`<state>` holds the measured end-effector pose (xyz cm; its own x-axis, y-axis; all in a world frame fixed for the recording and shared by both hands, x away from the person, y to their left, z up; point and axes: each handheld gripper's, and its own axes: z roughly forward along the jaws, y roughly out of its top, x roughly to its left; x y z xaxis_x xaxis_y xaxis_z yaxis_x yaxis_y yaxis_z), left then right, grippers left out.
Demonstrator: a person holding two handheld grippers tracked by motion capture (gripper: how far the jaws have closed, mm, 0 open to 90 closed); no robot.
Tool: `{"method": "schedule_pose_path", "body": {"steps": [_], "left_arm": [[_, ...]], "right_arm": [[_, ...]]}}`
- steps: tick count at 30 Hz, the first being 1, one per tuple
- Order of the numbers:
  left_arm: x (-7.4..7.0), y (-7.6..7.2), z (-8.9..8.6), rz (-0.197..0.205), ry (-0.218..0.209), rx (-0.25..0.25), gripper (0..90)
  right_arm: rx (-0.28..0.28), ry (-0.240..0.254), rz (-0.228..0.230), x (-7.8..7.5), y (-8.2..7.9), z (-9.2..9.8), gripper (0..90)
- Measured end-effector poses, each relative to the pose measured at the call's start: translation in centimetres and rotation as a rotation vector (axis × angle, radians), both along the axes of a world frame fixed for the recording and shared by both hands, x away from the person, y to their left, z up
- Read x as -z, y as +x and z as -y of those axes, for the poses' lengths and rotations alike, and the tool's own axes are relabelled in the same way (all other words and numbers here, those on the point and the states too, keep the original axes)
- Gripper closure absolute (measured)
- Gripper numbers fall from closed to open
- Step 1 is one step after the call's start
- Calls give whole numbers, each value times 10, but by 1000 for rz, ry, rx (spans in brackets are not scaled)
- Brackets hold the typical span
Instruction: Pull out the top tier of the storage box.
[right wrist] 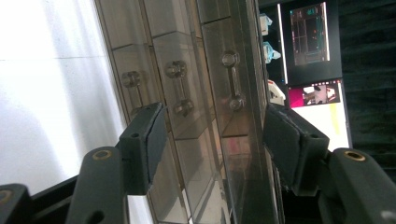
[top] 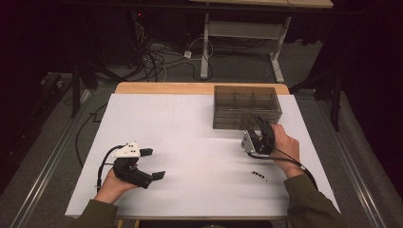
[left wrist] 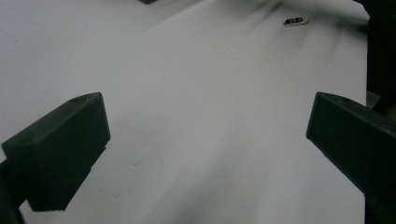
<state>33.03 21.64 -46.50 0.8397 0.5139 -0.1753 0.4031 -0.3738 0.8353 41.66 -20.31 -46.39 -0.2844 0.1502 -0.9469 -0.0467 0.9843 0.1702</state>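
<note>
Right gripper (right wrist: 212, 140) straddling clear drawer box (top: 246, 107), no legible writing

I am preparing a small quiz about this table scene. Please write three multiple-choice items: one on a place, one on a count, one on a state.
1. Where does the clear drawer box stand?
A. far right of the white table
B. near left corner
C. on the floor

2. How many drawer handles face the right hand-held gripper?
A. one
B. three
C. five

3. How are the jaws of the left hand-held gripper?
A. shut on a clip
B. shut, empty
C. open, empty

Answers: 1 A, the high view shows it at the table's far right. 2 B, three handles show side by side. 3 C, bare table lies between the wide-apart jaws.
</note>
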Motion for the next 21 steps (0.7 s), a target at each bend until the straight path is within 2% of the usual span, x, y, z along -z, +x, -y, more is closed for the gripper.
{"method": "schedule_pose_path", "body": {"steps": [21], "left_arm": [[0,0,0,0,-1,-3,0]], "right_arm": [[17,-45,45,0,8,-4,531]]}}
